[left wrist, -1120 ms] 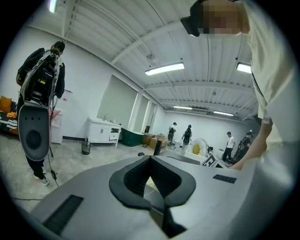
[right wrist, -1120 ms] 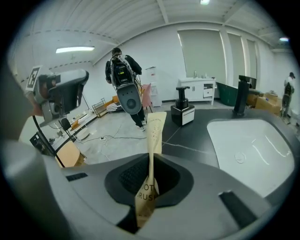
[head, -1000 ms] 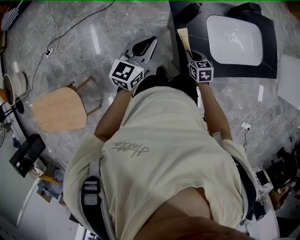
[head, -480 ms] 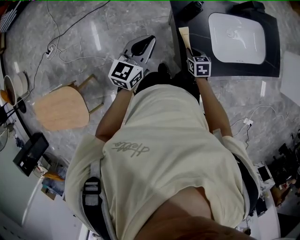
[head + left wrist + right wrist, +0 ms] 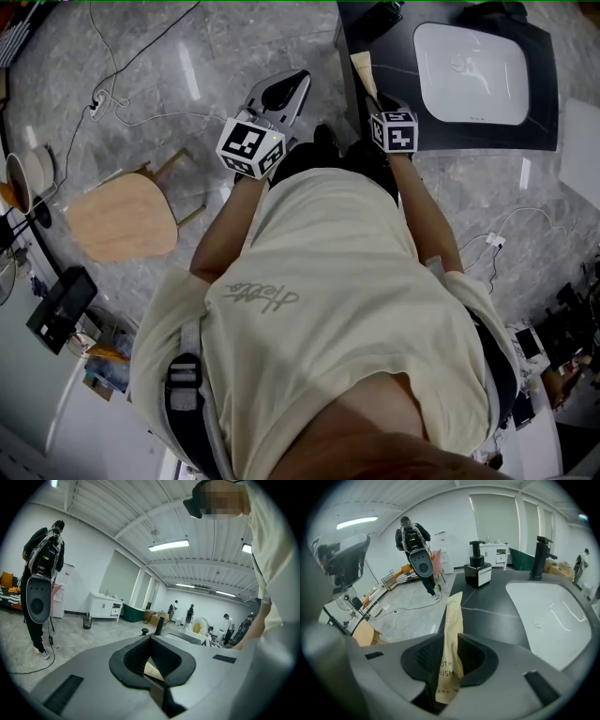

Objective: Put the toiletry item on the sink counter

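Note:
The toiletry item is a tan paper toothbrush packet (image 5: pixel 452 634). It stands between the jaws of my right gripper (image 5: pixel 450 660), its top poking out over the dark sink counter (image 5: pixel 487 602). The jaws are opening: the packet leans on the left pad and a gap shows beside the right pad. From the head view the packet (image 5: pixel 364 75) and right gripper (image 5: pixel 373 98) are at the counter's (image 5: pixel 539 94) left edge, left of the white basin (image 5: pixel 469 61). My left gripper (image 5: pixel 284 94) hangs over the floor beside it, shut and empty (image 5: pixel 152 660).
A black dispenser (image 5: pixel 478 569) and a black faucet (image 5: pixel 539 555) stand at the counter's back. A wooden stool (image 5: pixel 122 216) and loose cables (image 5: pixel 112 94) are on the marble floor at left. A person (image 5: pixel 415 541) stands farther off in the room.
My right gripper has edged a little farther over the counter's left edge with the packet. The left gripper has stayed put.

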A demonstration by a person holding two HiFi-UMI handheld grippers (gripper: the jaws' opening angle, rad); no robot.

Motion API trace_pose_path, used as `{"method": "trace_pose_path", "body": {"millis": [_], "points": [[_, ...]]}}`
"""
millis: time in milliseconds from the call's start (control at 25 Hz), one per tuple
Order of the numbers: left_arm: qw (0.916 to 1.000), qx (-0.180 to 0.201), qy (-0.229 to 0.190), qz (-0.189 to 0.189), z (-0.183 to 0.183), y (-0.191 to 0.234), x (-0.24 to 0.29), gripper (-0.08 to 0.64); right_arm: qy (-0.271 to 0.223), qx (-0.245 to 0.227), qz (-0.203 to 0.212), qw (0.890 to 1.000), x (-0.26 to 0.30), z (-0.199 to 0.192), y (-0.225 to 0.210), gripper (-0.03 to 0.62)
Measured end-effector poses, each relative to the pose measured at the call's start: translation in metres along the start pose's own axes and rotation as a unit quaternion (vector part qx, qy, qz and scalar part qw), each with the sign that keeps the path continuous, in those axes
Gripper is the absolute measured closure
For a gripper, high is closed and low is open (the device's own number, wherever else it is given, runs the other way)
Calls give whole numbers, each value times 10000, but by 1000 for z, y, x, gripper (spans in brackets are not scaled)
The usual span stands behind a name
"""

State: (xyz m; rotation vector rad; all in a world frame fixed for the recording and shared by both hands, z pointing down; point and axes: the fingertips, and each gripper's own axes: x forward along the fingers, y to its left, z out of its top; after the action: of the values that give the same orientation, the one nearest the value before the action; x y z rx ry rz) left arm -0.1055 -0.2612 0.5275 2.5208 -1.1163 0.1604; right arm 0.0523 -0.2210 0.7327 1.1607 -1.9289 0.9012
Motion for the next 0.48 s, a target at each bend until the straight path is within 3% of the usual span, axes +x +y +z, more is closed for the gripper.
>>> {"method": "trace_pose_path", "body": {"millis": [480], "points": [[9998, -2, -161, -67, 3, -13, 5, 557, -49, -218, 199, 9996, -18, -2, 5, 494]]}}
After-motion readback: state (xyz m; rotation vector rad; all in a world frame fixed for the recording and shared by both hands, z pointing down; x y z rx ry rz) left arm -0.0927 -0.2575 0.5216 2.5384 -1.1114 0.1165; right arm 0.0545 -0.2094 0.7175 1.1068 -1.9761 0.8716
